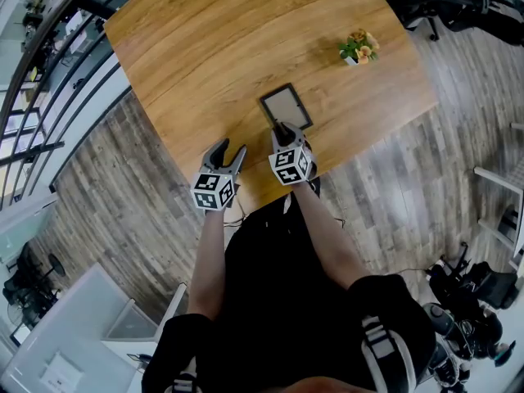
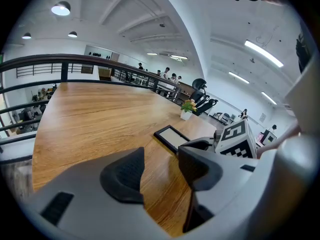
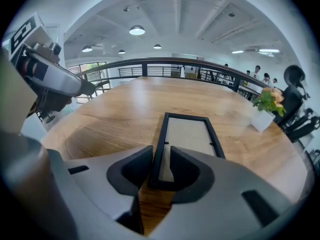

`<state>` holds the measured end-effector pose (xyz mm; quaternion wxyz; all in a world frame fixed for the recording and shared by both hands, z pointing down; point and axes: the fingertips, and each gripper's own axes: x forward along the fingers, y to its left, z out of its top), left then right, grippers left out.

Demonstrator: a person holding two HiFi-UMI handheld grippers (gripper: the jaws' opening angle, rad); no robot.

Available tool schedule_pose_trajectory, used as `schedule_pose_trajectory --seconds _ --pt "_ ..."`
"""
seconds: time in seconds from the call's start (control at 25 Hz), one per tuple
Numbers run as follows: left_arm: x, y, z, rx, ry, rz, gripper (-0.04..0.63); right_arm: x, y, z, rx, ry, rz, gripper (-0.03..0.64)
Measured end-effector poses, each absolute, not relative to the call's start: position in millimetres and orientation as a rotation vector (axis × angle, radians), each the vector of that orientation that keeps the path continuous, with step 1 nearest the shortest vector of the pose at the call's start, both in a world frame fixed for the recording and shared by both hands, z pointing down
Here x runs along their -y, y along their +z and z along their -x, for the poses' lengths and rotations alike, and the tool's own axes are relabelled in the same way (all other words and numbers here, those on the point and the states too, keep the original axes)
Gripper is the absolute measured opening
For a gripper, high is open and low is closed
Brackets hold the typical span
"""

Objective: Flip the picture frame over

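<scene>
1. The grey two-jaw left gripper (image 1: 229, 152), just left of centre in the head view, hovers over the near edge of the light-brown wooden table (image 1: 221, 47). Its jaws stand apart with only bare wood between them. It looks parked there as a spare support.
2. The black-rimmed rectangular picture frame with a pale panel (image 1: 286, 106) lies flat at the centre of the head view, close to the table's near edge.
3. The matching right gripper (image 3: 161, 160) is clamped on the frame's near corner, one pad on each side of the rail at the left of its own view. Pinching a corner rail probably gives leverage to tip the frame up.
4. A small white pot of orange and yellow flowers (image 1: 359, 47) sits at the upper right, well apart from the frame, so there is room to flip it.
</scene>
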<state>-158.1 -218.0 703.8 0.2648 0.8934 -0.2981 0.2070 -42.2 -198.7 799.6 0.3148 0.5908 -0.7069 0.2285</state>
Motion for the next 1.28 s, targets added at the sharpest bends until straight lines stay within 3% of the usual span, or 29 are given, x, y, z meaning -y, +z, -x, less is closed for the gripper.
schedule_pose_trajectory --seconds 0.52,1.28 --pt "216.2 703.7 159.8 0.81 0.552 -2.412 0.23 190.8 800.6 42.4 1.847 0.658 -1.57 0.048" --pt "213.2 690.9 153.0 0.794 0.503 -2.423 0.23 190.2 770.9 33.8 1.952 0.82 -1.618 0.048"
